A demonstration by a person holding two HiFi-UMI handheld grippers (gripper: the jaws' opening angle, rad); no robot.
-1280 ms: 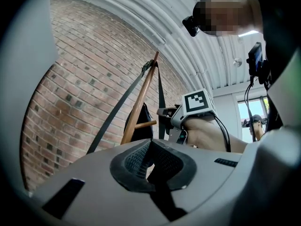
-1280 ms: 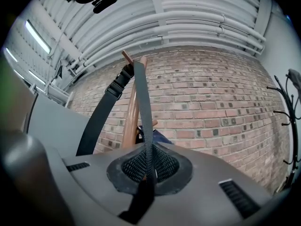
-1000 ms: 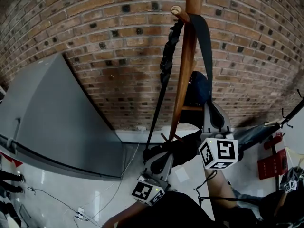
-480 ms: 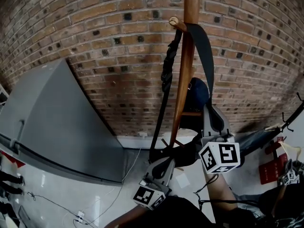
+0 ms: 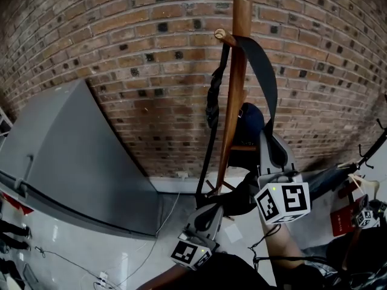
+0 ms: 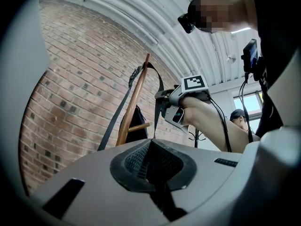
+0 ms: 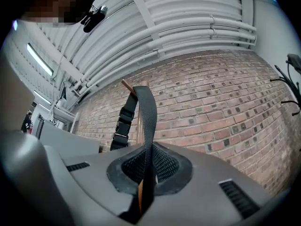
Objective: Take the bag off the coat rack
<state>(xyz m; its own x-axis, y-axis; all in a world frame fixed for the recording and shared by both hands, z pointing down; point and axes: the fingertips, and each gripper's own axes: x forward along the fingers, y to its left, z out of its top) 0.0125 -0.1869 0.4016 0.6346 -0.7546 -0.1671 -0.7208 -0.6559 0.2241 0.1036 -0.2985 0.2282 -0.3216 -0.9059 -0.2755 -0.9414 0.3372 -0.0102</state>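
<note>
Black strap (image 5: 266, 71) loops over the peg (image 5: 221, 35) near the top of the rack (image 5: 237, 95); pull sideways before the loop clears the peg and you risk tipping the rack. Your right claw (image 7: 146, 168) is clamped on the strap; your left claw (image 6: 150, 161) is closed, nothing visible in it. The bag (image 5: 239, 198), dark and limp, hangs low beside the rack between both claws.

Coat rack (image 5: 234, 101), strap (image 5: 268, 83) over peg (image 5: 222, 35)
</note>
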